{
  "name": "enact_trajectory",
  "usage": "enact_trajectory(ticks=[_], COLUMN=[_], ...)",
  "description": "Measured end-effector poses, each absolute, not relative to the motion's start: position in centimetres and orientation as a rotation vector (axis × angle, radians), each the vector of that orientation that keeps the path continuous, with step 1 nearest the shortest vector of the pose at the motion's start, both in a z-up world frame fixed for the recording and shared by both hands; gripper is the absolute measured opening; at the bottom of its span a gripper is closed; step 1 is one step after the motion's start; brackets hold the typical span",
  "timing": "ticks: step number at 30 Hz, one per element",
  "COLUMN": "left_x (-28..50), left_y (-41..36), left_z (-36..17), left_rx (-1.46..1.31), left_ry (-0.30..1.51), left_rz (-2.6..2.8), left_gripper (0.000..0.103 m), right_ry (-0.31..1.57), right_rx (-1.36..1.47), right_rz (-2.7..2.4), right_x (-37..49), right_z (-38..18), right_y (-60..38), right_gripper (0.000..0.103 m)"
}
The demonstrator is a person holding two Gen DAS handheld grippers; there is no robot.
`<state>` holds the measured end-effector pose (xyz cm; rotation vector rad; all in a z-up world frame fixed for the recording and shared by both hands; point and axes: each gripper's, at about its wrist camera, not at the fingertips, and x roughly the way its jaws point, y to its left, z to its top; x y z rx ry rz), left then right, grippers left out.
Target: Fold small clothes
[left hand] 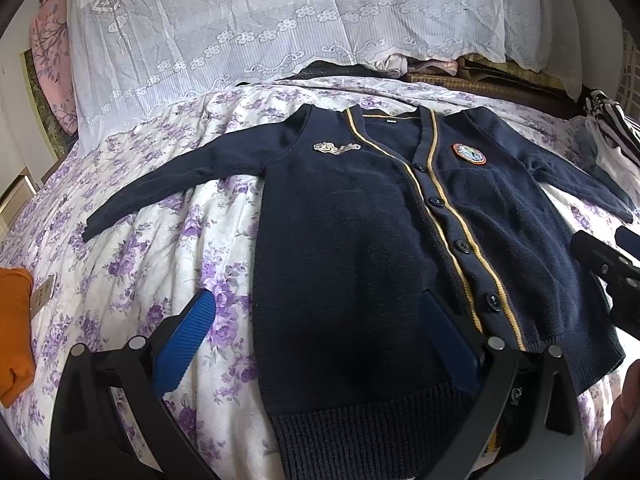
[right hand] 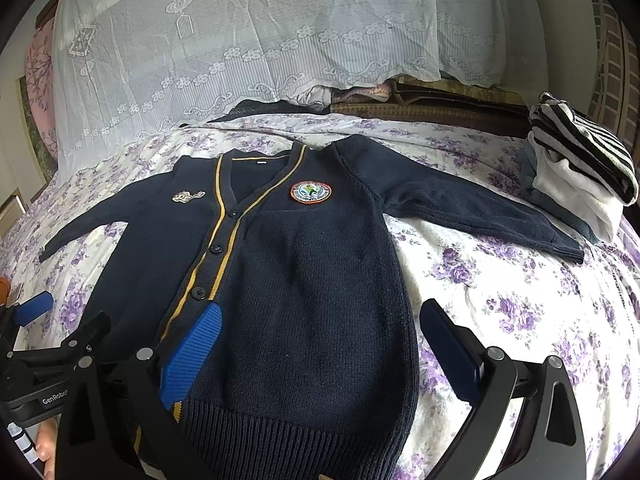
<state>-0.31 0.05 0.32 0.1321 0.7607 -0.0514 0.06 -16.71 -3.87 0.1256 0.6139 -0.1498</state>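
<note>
Navy cardigan (left hand: 360, 240) is laid flat, front up and buttoned, on the floral bedspread (left hand: 160, 248), filling the middle of both views w/ both sleeves spread out to the sides. Yellow trim runs down the placket. There's a round orange-rimmed badge (right hand: 311, 192) on one chest panel and a small silver emblem (left hand: 337, 147) on the other.

Left gripper (left hand: 316, 344) sits at the bottom of the left wrist view, blue pads wide apart and nothing between them. One pad is over the bedspread at lower left, the other over the cardigan body near the hem, so it straddles the garment's left edge in frame. Can't tell if either pad actually touches the fabric.

Right gripper (right hand: 324, 352) is at the bottom of the right wrist view, also spread wide and holding nothing. Its left-in-frame pad is over the cardigan just beside the yellow trim, the other pad over the bedspread at lower right.

Other stuff: a pile of folded clothes w/ a black/white striped piece (right hand: 584, 148) on top at the upper right of the right wrist view, just beside the sleeve cuff. White lace cloth (left hand: 280, 20) hangs across the top of both views. Something orange (left hand: 14, 332) shows at the far left edge of the left wrist view.
</note>
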Motion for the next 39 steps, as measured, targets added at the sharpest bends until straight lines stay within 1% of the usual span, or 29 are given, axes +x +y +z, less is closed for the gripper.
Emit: enact_trajectory(ticks=[39], left_x=[-0.28], left_y=[0.06], left_z=[0.4], left_rx=[0.129], left_ry=[0.757], left_rz=[-0.052], left_gripper=[0.099], right_ry=[0.608], right_rx=[0.131], right_rz=[-0.149], right_x=[-0.1], right_z=[-3.81], right_y=[-16.9], right_gripper=[0.1])
